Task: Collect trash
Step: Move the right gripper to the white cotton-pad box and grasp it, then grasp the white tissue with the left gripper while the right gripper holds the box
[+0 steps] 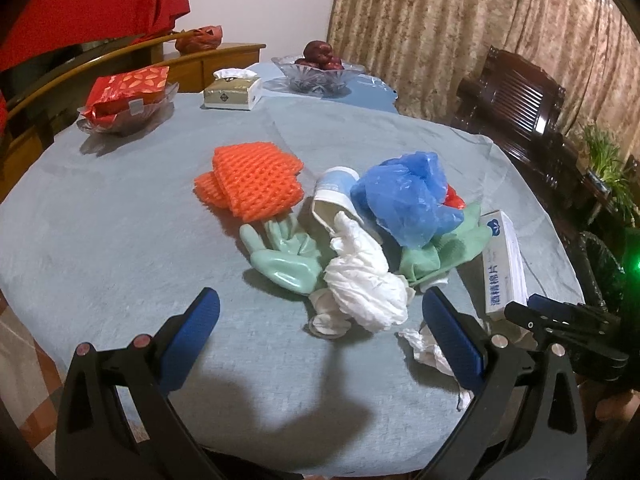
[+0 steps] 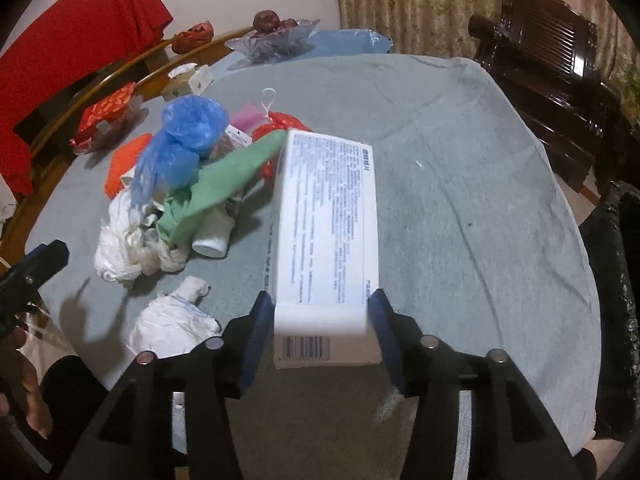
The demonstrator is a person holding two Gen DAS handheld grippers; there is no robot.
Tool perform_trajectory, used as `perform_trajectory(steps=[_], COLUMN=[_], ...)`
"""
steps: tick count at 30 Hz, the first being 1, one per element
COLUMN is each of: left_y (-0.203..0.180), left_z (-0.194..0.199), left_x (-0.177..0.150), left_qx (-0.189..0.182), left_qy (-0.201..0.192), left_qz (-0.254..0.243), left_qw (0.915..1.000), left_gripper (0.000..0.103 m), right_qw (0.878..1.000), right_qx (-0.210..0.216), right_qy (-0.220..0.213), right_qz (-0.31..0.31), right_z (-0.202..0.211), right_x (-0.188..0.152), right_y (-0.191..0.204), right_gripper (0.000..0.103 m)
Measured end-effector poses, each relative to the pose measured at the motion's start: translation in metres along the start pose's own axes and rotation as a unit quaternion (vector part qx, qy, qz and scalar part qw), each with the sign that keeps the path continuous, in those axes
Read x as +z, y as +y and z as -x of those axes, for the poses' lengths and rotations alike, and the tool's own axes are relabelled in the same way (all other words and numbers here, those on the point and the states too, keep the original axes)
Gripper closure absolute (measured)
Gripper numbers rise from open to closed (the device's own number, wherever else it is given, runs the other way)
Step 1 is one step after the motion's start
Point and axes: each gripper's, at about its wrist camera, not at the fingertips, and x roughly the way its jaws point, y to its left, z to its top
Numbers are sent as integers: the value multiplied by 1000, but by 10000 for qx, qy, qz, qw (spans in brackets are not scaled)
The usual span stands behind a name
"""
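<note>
In right tool (image 2: 322, 314): white box (image 2: 328, 220).

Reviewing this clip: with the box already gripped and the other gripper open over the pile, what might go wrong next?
The right hand-held gripper pinches only the near end of the white box, so it may pivot or slip. The box's far end sits beside the green glove and could drag it. The open left hand-held gripper may snag several pieces at once.

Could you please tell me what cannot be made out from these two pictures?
- Small print on the white box: too blurred, right wrist view.
- Black trash bag: cut off by the right edge; opening unseen.
- Bottle: mostly hidden under the green glove.
</note>
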Motion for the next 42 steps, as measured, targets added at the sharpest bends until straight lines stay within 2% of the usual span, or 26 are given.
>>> perform_trajectory(steps=[1, 5, 7, 13, 15, 17, 24, 32, 42], left_y=[2, 5, 6, 6, 5, 4, 1, -17, -24], left_z=[0, 3, 2, 5, 4, 4, -2, -27, -57], left_x=[0, 1, 1, 4, 5, 4, 3, -1, -11], left_qx=[0, -40, -39, -61, -56, -58, -40, -17, 100], left_qy=[-4, -34, -38, -65, -55, -60, 8, 194, 354], left_qz=[11, 47, 43, 23, -5, -13, -23, -147, -227], left_qw=[10000, 10000, 10000, 10000, 10000, 10000, 10000, 9997, 9991], left_gripper=[5, 5, 5, 5, 5, 5, 5, 5, 6], right_qw=[10000, 9998, 9996, 9993, 9994, 9994, 9988, 9987, 9982], right_qx=[-34, -9, 13, -19, -6, 8, 32, -32, -40], right_qy=[44, 183, 251, 182, 189, 128, -26, -240, -237], right_qz=[22, -98, -162, -321, -302, -333, -484, -442, -549], right_z=[-2, -10, -13, -12, -12, -9, 0, 17, 17], right_x=[0, 1, 3, 7, 7, 8, 12, 14, 9], right_y=[0, -7, -12, -26, -28, -31, -41, -46, -53], right_gripper=[44, 46, 61, 64, 71, 74, 75, 75, 75])
